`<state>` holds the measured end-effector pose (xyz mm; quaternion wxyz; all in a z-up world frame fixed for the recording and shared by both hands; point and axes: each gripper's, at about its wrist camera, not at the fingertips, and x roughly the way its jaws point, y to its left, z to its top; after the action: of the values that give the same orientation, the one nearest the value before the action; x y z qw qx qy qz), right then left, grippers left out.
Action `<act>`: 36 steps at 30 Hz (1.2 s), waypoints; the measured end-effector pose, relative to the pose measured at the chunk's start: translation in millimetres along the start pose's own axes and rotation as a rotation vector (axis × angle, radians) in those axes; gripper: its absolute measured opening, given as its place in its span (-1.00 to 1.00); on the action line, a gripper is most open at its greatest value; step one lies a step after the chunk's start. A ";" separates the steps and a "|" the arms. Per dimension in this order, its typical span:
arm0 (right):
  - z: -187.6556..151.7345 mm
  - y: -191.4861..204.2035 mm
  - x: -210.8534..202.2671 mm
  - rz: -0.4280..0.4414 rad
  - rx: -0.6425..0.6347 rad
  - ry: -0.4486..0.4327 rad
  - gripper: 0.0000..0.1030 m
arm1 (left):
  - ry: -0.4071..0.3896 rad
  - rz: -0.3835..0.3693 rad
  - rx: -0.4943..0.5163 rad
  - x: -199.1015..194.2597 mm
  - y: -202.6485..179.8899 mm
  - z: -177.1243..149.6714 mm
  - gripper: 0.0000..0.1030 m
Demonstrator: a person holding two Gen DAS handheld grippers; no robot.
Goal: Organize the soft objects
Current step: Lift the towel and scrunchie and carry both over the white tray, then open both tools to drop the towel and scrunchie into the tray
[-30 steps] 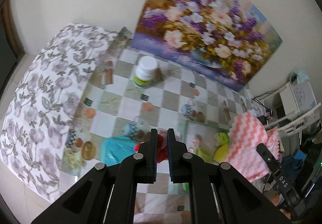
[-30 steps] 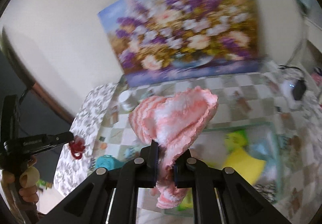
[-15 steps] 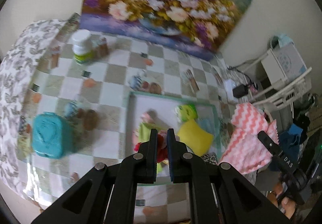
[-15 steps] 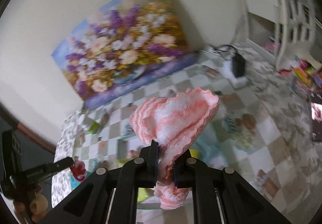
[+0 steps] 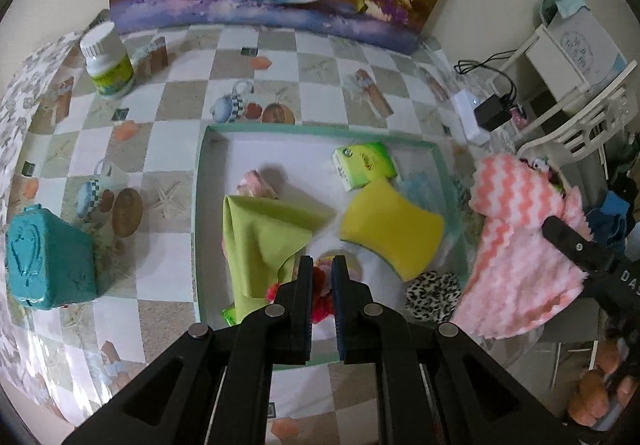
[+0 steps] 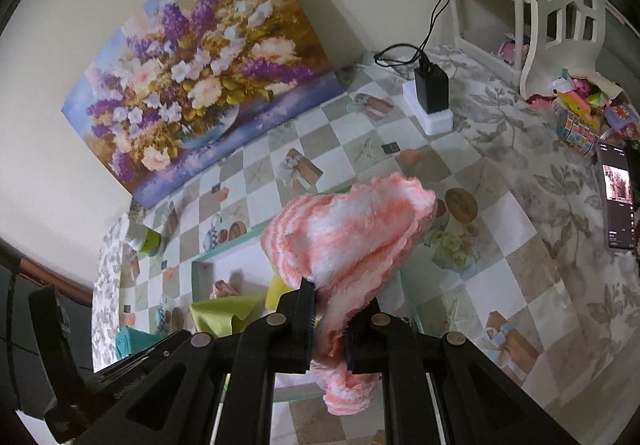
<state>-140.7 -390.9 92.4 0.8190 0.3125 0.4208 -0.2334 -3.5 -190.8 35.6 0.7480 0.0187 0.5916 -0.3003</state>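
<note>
On the left of the desk (image 5: 180, 105) stand a teal box (image 5: 48, 257) and, farther back, a white bottle (image 5: 106, 61). The green-rimmed tray (image 5: 200, 229) holds a lime cloth (image 5: 260, 229), a yellow sponge (image 5: 390, 229), a green pack (image 5: 364, 165) and a leopard-print piece (image 5: 432, 291). Above the tray's near edge, the left gripper (image 5: 322, 277) has its fingers narrow, pinching a red soft toy (image 5: 320, 299). To the right, beyond the tray's right rim, the right gripper (image 6: 330, 309) clamps a pink-and-white striped towel (image 6: 352, 229), which bunches above its fingers. A black charger (image 6: 431, 89) sits by the wall.
</note>
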 end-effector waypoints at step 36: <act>-46.2 43.4 111.1 -0.089 -0.113 0.295 -0.19 | 0.077 0.047 -0.043 47.3 22.7 -1.7 -0.06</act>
<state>-78.1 -341.2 -7.5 0.7534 0.2781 0.5624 -0.1969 11.4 -191.8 -14.7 0.7316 0.0282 0.6258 -0.2691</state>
